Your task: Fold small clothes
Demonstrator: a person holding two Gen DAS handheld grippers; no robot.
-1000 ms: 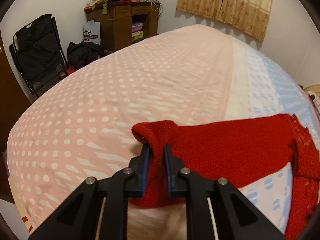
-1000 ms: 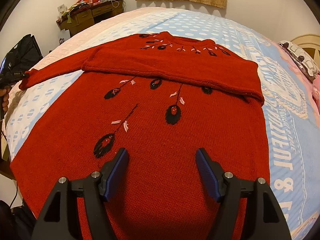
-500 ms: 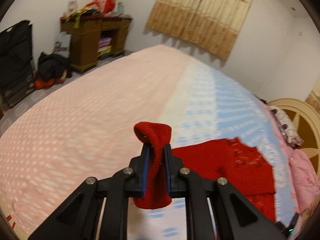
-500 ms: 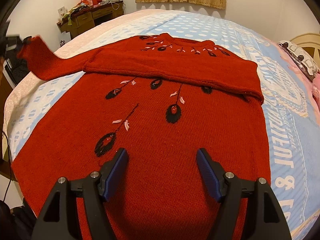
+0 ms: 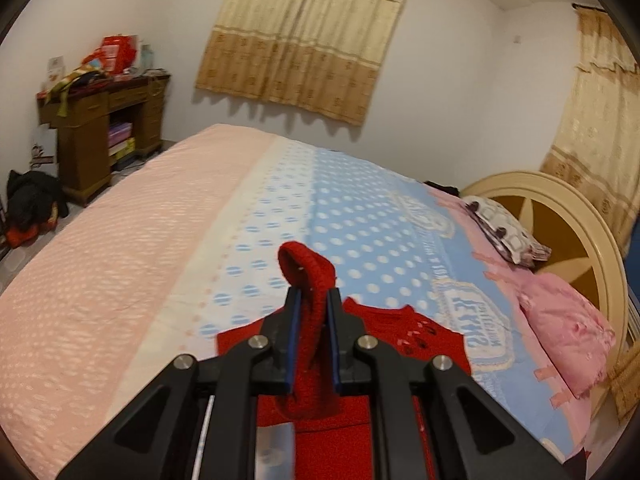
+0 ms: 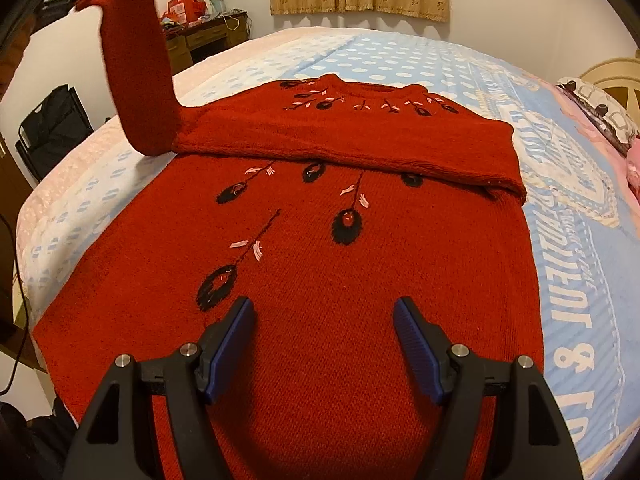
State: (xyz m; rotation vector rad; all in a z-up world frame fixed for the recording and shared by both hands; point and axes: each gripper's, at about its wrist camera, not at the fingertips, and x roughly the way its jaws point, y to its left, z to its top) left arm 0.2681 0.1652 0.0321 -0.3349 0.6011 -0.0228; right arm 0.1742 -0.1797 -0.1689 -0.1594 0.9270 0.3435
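Note:
A red knitted sweater point(image 6: 360, 264) with black and pink embroidery lies face up on the bed. One sleeve is folded across the chest point(image 6: 360, 148). My left gripper point(image 5: 314, 300) is shut on the cuff of the other sleeve point(image 5: 306, 272) and holds it high in the air; in the right wrist view that sleeve point(image 6: 136, 80) hangs upright at the upper left. My right gripper point(image 6: 324, 320) is open and empty, low over the sweater's lower body.
The bed sheet point(image 5: 120, 260) is pink on the left and blue with dots on the right. A headboard point(image 5: 560, 216), a patterned pillow point(image 5: 504, 236) and a pink cloth point(image 5: 560, 320) lie at the right. A wooden desk point(image 5: 100, 136) stands by the far wall.
My left gripper has lifted the sleeve cuff off the bed and swung it up and toward the sweater's body. My right gripper has stayed open and still.

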